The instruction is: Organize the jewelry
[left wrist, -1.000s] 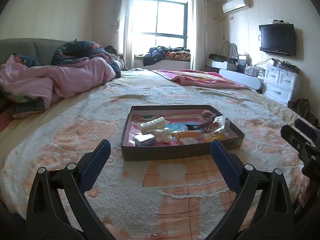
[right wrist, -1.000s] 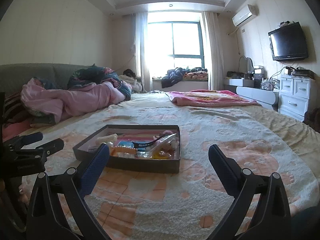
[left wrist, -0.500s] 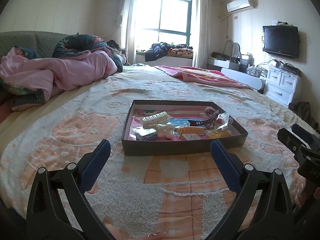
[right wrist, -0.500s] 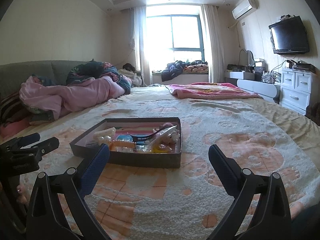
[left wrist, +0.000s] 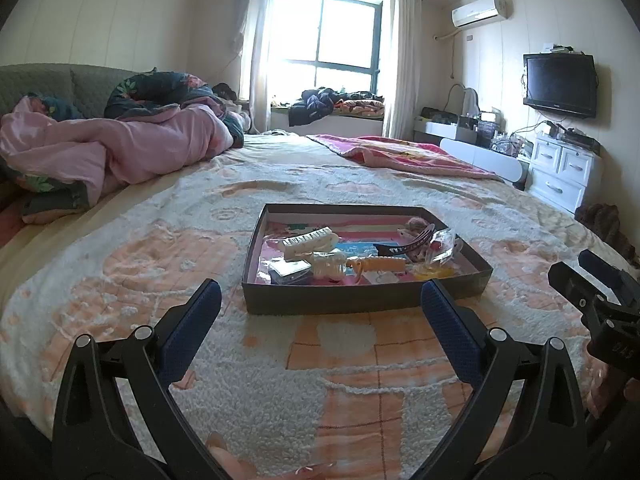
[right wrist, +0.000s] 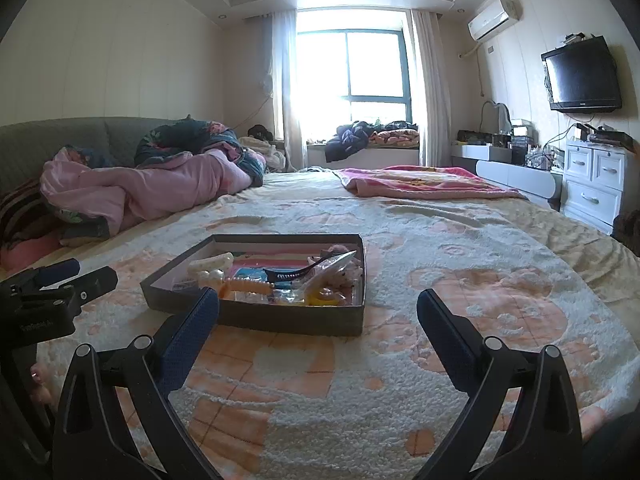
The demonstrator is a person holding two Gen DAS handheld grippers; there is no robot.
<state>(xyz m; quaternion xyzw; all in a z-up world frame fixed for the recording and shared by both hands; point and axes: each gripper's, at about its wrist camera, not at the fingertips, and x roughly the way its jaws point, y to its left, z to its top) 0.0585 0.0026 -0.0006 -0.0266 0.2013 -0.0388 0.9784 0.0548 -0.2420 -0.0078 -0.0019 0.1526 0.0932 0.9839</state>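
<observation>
Two grippers, left (left wrist: 320, 316) and right (right wrist: 318, 316), spread, empty; your jumbled jewelry (left wrist: 356, 252) fills the tray (left wrist: 360, 300); stage unclear.

Pink quilt (left wrist: 120, 152) bunched left; TV (right wrist: 582, 76) wall-mounted right.

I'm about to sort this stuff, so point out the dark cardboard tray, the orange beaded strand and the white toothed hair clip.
Dark cardboard tray (left wrist: 340, 303): left wrist view, near wall.
Orange beaded strand (left wrist: 380, 265): left wrist view, middle of strand.
White toothed hair clip (left wrist: 310, 240): left wrist view, toothed top edge.
</observation>
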